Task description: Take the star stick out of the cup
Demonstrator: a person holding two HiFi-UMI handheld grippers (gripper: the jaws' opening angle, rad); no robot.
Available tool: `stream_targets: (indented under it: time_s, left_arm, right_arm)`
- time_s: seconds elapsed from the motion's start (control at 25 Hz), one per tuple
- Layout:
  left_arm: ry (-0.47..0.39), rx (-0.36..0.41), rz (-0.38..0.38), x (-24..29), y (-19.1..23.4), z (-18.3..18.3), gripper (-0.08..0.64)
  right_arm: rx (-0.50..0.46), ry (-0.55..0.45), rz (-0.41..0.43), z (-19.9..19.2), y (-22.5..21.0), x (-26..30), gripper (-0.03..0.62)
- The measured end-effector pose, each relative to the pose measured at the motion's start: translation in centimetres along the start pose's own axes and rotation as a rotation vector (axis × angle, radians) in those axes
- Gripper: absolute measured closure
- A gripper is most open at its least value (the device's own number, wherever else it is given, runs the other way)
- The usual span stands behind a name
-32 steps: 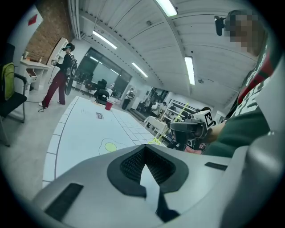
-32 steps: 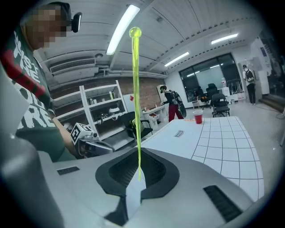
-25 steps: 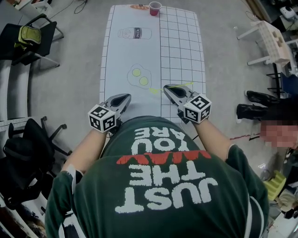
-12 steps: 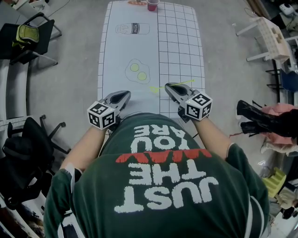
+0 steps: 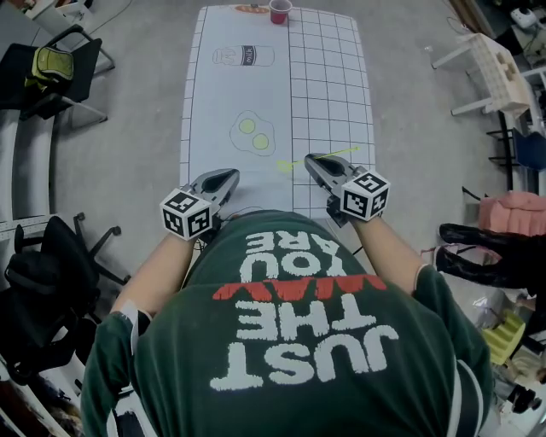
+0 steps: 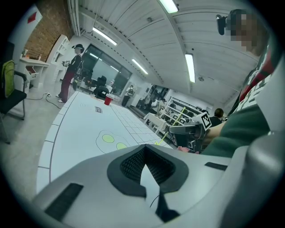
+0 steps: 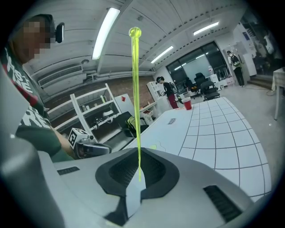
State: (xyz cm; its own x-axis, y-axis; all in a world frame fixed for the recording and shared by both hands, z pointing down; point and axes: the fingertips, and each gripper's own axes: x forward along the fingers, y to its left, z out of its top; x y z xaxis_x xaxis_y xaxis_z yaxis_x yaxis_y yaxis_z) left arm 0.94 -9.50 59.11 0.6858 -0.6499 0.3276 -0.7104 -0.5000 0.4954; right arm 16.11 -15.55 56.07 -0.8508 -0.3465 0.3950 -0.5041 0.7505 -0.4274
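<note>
Nearest the camera, the person's green shirt fills the bottom of the head view, with both forearms reaching out over the near edge of the white tabletop [image 5: 196, 102]. The left gripper [image 5: 229, 177] hovers at the near left of the tabletop. Its jaws are pressed together at the tips with nothing between them, and only the bare surface shows through the slit behind them. Level with it on the near right, the right gripper [image 5: 311, 160] has its jaws pinched on the star stick [image 5: 293, 162], a thin yellow-green rod. In the head view the star stick runs crosswise past the jaw tips. In the right gripper view it rises straight up from the pads to a small rounded end. The star stick is thus held just above the near part of the tabletop. Just beyond the grippers lies a printed fried-egg outline [image 5: 253, 135], then a printed bottle outline [image 5: 245, 56]. The red cup [image 5: 279, 10] stands at the far end, well apart from the star stick.
</note>
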Motion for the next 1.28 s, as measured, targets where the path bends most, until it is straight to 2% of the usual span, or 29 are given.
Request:
stream_targets:
  time_s: [0.52,1.28]
  left_arm:
    - [0.001,0.007,0.001,-0.3,-0.3,-0.1,0.554]
    - [-0.001,0.009,0.006,-0.3,-0.5,-0.3,0.554]
  right_arm:
    - [0.034,-0.003,-0.012,-0.6,-0.5,-0.6,0.549]
    - [0.035,-0.010,-0.015,-0.6,-0.6,-1.1,0.549]
